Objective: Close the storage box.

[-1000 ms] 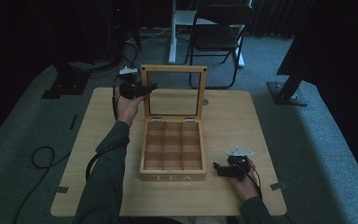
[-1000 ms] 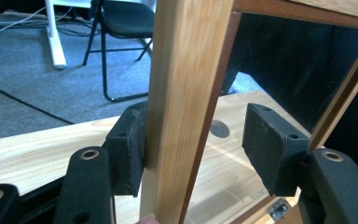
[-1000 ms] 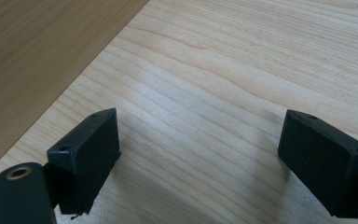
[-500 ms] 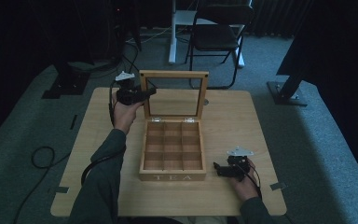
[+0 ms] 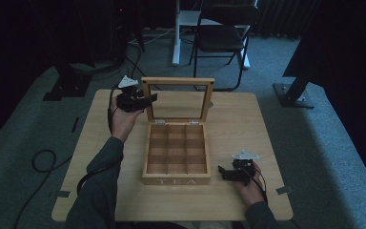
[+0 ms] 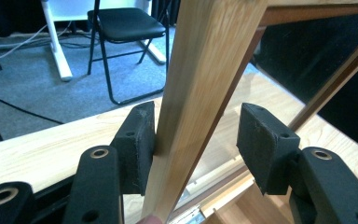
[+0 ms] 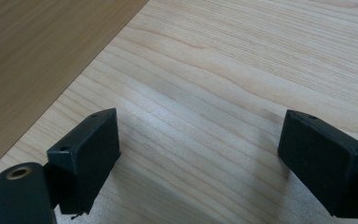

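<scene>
- Stood at mid-table: a wooden tea box (image 5: 176, 155), nine bare compartments showing, its glass-paned lid (image 5: 177, 98) raised upright toward the far edge.
- Straddled the lid's left frame rail (image 6: 200, 93) with the left gripper (image 5: 145, 100); jaws just narrowed, one pad (image 6: 137, 140) flush against the wood, the other pad (image 6: 263, 144) apart, so no firm clamp yet.
- Rested near the table's right front corner: the right gripper (image 5: 225, 172), jaws wide, nothing between them but bare table (image 7: 242, 79).
- Judged as the step in hand: taking hold of the lid.
- Called for next: closing the remaining gap, then swinging the lid on its hinges without racking the frame.
</scene>
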`<move>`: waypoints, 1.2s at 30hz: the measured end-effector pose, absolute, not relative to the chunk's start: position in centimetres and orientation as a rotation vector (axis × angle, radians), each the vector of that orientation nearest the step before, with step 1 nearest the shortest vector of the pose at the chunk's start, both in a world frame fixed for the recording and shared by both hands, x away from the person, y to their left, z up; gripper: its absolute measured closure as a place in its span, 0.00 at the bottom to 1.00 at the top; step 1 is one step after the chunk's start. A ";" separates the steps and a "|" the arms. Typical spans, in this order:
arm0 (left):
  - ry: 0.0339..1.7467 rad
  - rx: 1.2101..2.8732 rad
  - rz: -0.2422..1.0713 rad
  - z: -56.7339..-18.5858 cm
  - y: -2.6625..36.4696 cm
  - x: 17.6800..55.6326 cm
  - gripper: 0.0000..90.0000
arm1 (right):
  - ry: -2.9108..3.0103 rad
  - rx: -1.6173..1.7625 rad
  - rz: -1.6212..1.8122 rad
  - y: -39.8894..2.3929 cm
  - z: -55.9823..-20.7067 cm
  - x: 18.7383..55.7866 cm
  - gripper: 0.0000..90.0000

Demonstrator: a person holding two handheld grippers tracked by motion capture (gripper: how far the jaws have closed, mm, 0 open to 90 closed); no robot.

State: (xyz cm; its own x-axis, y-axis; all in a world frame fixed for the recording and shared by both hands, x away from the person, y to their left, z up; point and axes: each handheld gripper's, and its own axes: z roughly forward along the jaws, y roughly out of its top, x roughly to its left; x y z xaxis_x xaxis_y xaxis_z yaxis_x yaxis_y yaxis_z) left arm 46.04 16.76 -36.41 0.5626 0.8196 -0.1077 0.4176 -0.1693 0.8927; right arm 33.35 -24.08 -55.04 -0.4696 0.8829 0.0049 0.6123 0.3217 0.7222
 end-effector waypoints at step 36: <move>1.012 1.629 0.484 -32.7 18.4 40.3 0.63 | 2.202 1.325 0.945 -24.1 -55.0 33.3 0.14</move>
State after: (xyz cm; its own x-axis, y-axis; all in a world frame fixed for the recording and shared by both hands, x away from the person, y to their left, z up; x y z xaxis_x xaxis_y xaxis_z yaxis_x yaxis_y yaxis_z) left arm 40.28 18.41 -32.71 0.5507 0.8131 -0.1887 0.3637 -0.0303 0.9310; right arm 33.34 -24.08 -55.04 -0.4702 0.8826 0.0047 0.6112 0.3218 0.7231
